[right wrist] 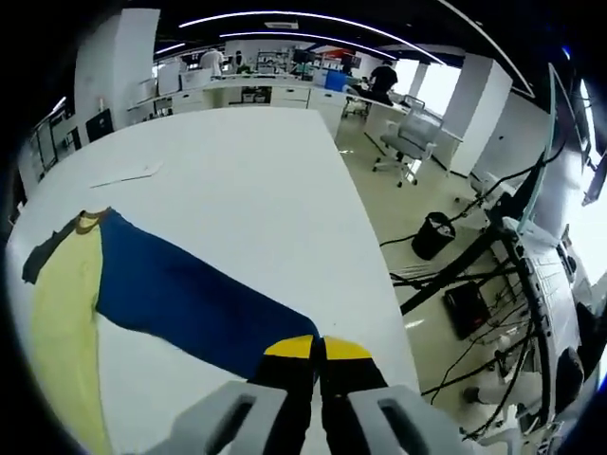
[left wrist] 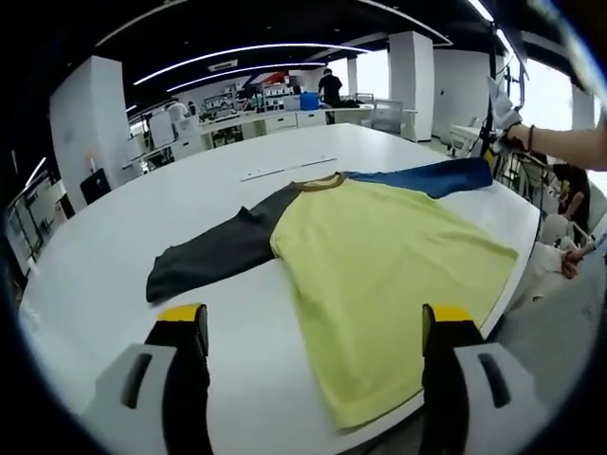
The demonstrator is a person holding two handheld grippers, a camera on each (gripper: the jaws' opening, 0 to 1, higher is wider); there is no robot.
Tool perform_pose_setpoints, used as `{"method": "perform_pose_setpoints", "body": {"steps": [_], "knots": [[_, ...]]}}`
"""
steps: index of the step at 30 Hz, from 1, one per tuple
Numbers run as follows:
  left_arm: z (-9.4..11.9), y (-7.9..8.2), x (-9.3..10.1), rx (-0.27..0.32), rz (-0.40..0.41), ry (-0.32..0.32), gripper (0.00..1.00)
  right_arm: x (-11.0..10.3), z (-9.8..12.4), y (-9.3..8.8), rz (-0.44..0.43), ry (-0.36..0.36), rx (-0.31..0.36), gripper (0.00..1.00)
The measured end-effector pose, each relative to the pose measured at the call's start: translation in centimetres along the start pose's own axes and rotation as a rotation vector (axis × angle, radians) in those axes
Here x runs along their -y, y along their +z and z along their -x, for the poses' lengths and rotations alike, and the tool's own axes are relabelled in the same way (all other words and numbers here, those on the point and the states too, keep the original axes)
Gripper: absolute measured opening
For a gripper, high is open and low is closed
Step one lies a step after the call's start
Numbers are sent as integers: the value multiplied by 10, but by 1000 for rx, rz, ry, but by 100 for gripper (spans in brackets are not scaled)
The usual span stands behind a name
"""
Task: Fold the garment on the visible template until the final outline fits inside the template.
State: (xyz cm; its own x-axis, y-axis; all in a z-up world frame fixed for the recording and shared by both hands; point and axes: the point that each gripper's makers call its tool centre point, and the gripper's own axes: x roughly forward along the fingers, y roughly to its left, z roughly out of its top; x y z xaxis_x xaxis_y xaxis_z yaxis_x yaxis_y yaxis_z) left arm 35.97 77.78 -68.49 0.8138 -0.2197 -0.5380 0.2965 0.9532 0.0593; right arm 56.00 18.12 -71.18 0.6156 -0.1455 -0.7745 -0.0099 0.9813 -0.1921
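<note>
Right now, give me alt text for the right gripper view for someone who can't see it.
The right gripper, jaws closed, pinches the cuff end of a blue sleeve of a yellow shirt spread on a white table. Right of the table are an office chair and a black bin.

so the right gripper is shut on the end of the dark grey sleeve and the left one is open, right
Not quite: the right gripper is shut on the end of the blue sleeve, as the right gripper view shows. The dark grey sleeve lies free on the table. The left gripper is open.
</note>
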Motion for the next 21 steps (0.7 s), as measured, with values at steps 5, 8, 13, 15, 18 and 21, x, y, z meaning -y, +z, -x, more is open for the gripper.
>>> {"method": "perform_pose_setpoints", "body": {"steps": [5,8,13,15,18,21], "knots": [[-3,1,2,-10,-17,-8,93,6,-23,-5,12,-16,-50,0],[-3,0,3,-19,-25,-12,94,10,-33,-7,19,-17,-57,0],[-4,-2,4,-37,-31,-12,94,2,-31,-21,-29,-2,-90,0],[-4,-2,4,-43,-44,-21,94,3,-35,-23,-32,2,-89,0],[-4,-2,3,-45,-48,-23,95,2,-39,-26,-73,18,-98,0],[-3,0,1,-44,-55,-29,98,4,-41,-25,-175,46,-77,0]]}}
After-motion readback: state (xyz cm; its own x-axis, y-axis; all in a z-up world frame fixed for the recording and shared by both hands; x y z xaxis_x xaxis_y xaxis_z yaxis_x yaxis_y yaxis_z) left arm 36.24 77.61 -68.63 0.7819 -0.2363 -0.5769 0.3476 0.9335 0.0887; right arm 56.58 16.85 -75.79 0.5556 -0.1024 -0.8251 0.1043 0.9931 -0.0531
